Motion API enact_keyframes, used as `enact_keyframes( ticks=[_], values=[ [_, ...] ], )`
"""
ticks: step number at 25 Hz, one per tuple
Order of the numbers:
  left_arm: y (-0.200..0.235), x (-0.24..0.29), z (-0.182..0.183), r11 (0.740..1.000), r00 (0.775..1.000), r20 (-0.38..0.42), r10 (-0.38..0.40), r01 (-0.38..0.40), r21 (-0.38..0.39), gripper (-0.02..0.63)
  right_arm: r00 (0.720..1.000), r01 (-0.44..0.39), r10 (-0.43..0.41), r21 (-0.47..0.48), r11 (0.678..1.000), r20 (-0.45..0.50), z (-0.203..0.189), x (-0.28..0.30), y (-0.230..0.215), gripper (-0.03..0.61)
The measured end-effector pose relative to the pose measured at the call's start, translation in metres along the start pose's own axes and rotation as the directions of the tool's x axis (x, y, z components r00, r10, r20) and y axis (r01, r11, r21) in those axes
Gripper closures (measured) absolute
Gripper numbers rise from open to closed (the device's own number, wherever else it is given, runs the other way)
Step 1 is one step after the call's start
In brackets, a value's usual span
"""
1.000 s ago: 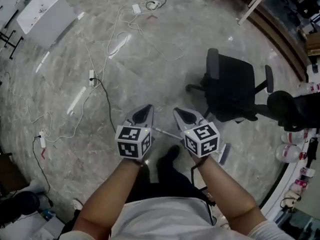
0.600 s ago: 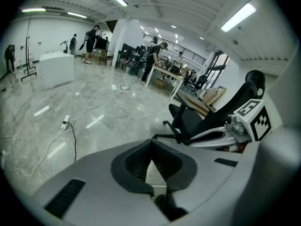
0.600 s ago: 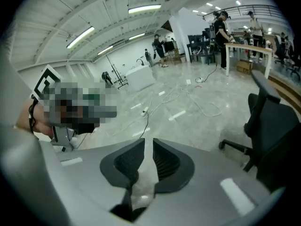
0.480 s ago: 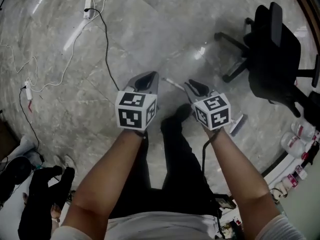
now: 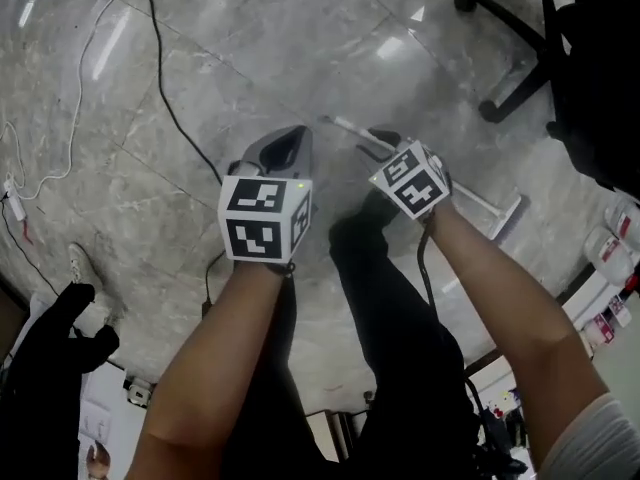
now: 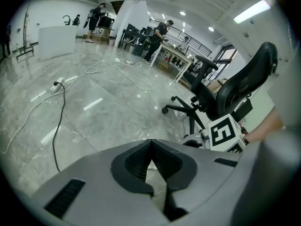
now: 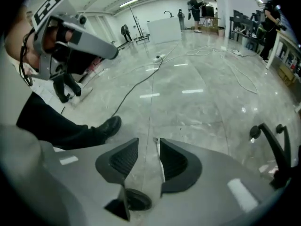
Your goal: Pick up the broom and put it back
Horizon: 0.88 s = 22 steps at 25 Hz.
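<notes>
Broom [image 5: 347, 131] lies flat on the grey marble floor [image 5: 160, 218]. Its thin pale handle runs from the upper centre of the head view down to the right, and its head ends near the right edge. The right gripper [image 5: 385, 143] hangs directly over the middle of that handle. In the right gripper view its 2 jaws stand apart with a narrow gap. A thin pale strip that looks like the handle lies along the inner edge of the right-hand jaw, and contact cannot be told. The left gripper [image 5: 285, 140] sits just left of the handle, its jaw tips pressed together with nothing between them. A black office chair [image 5: 590, 78] fills the upper right corner, and a black cable [image 5: 170, 108] crosses the upper left.
</notes>
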<state>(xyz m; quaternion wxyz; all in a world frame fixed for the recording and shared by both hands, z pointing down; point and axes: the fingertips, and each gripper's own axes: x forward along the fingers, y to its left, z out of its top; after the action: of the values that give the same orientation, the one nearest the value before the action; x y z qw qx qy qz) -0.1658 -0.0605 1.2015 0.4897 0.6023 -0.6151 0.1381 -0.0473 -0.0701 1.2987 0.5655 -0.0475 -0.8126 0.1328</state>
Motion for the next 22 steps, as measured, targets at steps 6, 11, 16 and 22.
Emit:
enact_keyframes(
  ticks=[6,11,16,22],
  values=[
    [0.032,0.057,-0.069,0.999,0.999,-0.032,-0.033,0.033,-0.01,0.609,0.988,0.034,-0.062,-0.197,0.98,-0.142,-0.071,0.129,-0.018,0.459],
    [0.064,0.109,-0.091,0.998,0.998,-0.03,-0.057,0.058,0.026,0.609,0.966,0.055,-0.108,-0.222,0.973,-0.233,-0.11,0.203,-0.043,0.459],
    [0.081,0.132,-0.094,0.998,0.998,-0.023,-0.061,0.061,0.027,0.609,0.954,0.061,-0.138,-0.278,0.959,-0.265,-0.125,0.237,-0.049,0.459],
    [0.079,0.144,-0.096,0.997,0.997,-0.027,-0.073,0.073,0.024,0.609,0.944,0.077,-0.165,-0.296,0.952,-0.286,-0.131,0.249,-0.057,0.483]
  ],
)
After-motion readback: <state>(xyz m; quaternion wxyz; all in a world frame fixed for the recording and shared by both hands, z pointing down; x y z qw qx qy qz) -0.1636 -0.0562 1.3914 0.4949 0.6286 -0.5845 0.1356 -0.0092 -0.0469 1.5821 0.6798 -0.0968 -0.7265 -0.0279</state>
